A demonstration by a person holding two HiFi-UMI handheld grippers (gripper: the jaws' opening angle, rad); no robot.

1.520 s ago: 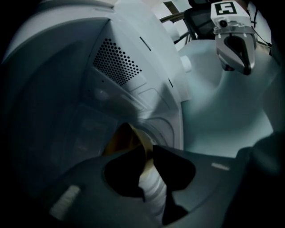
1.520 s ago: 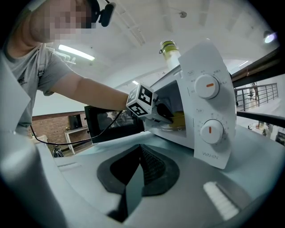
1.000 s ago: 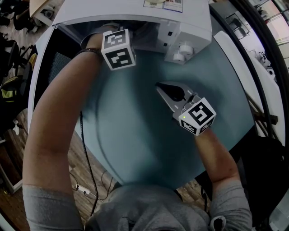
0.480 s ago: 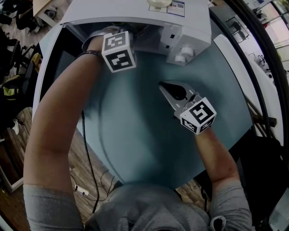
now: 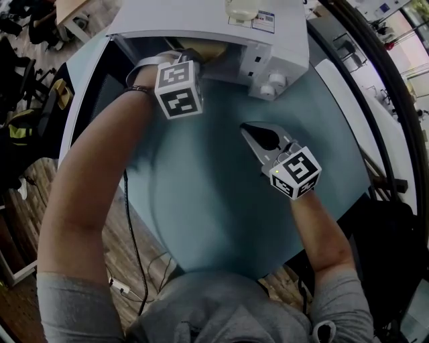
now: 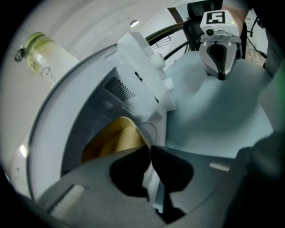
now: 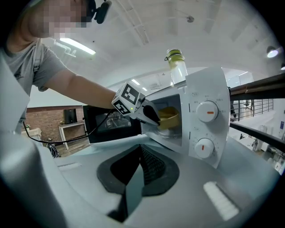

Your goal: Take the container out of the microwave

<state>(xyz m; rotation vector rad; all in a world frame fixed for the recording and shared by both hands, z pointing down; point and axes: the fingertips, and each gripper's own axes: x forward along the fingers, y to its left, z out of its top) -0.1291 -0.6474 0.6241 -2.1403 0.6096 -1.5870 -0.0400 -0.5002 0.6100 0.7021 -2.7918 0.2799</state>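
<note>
Reaching into the open microwave (image 5: 201,19) at 12 o'clock on the round teal surface (image 5: 221,221): the left tool (image 6: 150,150).

- Left tool: jaws pinched almost together, tips clamped on the near rim of the yellow container (image 6: 113,139). Marker cube sits just outside the cavity in the head view, with the forearm running back toward 7 o'clock.
- Container: inside the microwave cavity, close to the front opening and toward the control-panel side. Its rim and part of its wall show past the jaw tips. Whether it rests on the cavity floor or is lifted, I cannot tell.
- Microwave: white. Dark door (image 7: 109,122) swung open at 9 o'clock of the cavity. 2 knobs (image 7: 208,111) stacked on the panel at 3 o'clock of the opening, each with an orange mark. A jar (image 7: 176,67) with a yellowish-green lid stands on top.
- Right tool (image 5: 245,126): over the bare surface at about 2 o'clock from its centre, well apart from the container. Tips point toward the microwave front. Jaws closed tip to tip, with nothing between them.
</note>
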